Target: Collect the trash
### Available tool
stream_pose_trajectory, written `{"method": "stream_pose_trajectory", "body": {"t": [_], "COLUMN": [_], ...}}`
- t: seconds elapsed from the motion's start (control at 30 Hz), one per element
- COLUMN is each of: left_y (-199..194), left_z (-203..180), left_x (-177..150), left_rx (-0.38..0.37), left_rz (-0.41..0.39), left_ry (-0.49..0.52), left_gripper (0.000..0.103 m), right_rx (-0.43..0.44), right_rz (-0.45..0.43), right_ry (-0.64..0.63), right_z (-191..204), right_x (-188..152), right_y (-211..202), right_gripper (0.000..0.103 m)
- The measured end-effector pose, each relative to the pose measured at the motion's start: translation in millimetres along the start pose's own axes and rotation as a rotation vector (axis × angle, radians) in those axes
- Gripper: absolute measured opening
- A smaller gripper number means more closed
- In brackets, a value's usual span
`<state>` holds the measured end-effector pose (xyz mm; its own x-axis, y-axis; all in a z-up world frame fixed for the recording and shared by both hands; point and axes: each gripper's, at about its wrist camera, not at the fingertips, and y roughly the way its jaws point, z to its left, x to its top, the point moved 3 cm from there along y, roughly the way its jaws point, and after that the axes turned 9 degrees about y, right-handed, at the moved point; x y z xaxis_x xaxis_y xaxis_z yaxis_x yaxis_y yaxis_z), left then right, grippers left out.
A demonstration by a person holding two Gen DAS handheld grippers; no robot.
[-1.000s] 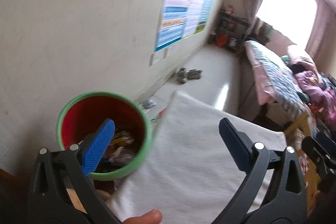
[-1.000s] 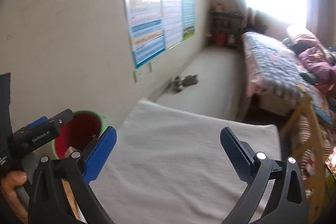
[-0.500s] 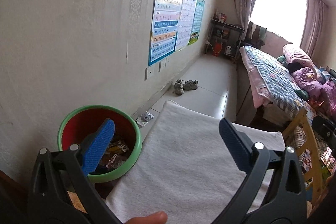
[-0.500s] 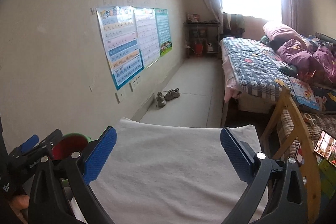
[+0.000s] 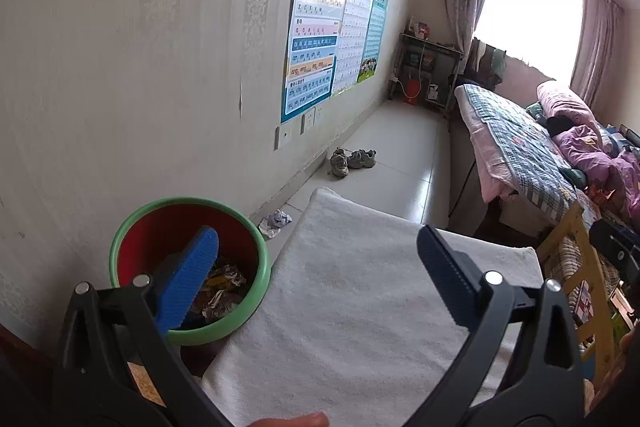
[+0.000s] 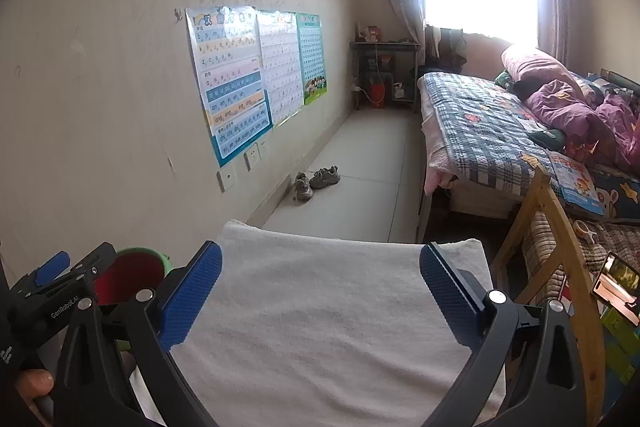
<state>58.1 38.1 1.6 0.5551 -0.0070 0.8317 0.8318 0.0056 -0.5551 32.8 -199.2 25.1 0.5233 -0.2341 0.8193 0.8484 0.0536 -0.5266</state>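
Note:
A red bin with a green rim (image 5: pixel 256 255) stands at the left edge of a table covered by a white towel (image 5: pixel 360 299). Crumpled wrappers (image 5: pixel 224 291) lie in its bottom. My left gripper (image 5: pixel 316 267) is open and empty, its left finger in front of the bin. My right gripper (image 6: pixel 320 283) is open and empty above the towel (image 6: pixel 320 327). The bin (image 6: pixel 136 271) shows at the lower left of the right wrist view, partly hidden by the left gripper's body. A crumpled paper (image 5: pixel 275 221) lies on the floor by the wall.
A wall with posters (image 5: pixel 320 47) runs along the left. A pair of shoes (image 5: pixel 352 159) lies on the tiled floor. A bed (image 6: pixel 500 131) stands at the right, with a wooden chair frame (image 6: pixel 552 227) beside the table. A shelf (image 6: pixel 384 71) stands at the far wall.
Both views have tilted up and steadied, showing more of the room. The bin has slid lower and left in both views. Both grippers stay open and empty.

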Motion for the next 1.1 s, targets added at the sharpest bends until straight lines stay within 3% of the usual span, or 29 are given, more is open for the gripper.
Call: {"method": "stream_pose_trajectory", "body": {"t": [0.63, 0.8, 0.97, 1.1], "left_y": [6, 9, 25, 33], "left_z": [0, 2, 23, 64], "left_x": [-4, -11, -30, -61], "left_rx": [-0.012, -0.025, 0.016, 0.119], "left_rz": [0.026, 0.024, 0.123, 0.187], "left_ry": [0.005, 0.017, 0.030, 0.011], "left_gripper": [0.097, 0.097, 0.098, 0.098], "right_rx": [-0.006, -0.020, -0.102, -0.237], "right_rz": [0.035, 0.095, 0.185, 0.286], "right_ry": [0.001, 0.021, 0.087, 0.153], "right_z": [-7, -19, -69, -124], "right_x": [-8, -21, -63, -103], "right_y": [5, 24, 68, 110], "right_gripper": [0.096, 0.096, 0.096, 0.096]}}
